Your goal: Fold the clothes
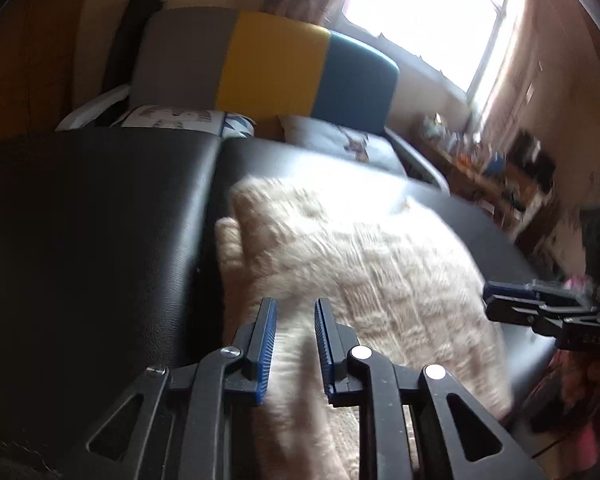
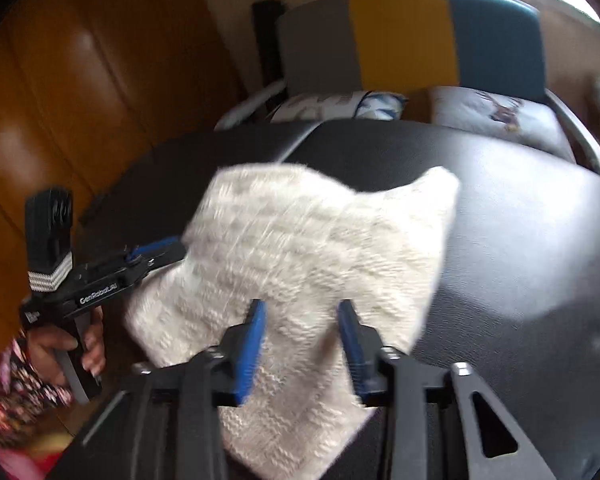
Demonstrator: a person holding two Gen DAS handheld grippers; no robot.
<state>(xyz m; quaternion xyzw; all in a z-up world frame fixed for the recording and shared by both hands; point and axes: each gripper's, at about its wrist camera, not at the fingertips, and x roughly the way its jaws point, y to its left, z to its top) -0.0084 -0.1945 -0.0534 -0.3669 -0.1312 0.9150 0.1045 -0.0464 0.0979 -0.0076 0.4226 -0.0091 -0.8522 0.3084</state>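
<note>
Daylight only, source: window point(image 1: 428, 12) ahead-right of left tool, blown out to pure white. Glare streak across black table point(image 1: 100, 220) just beyond white knit point(image 1: 360, 264); knit's far edge overexposed there. Near-left of table deep in shadow. Motion blur heavy in both views: knit texture smeared, shelf clutter point(image 1: 496, 168) right of tool unreadable. Fisheye bends table edge; frame corners vignetted black. Wooden panel point(image 2: 80, 100) shows soft highlights.
</note>
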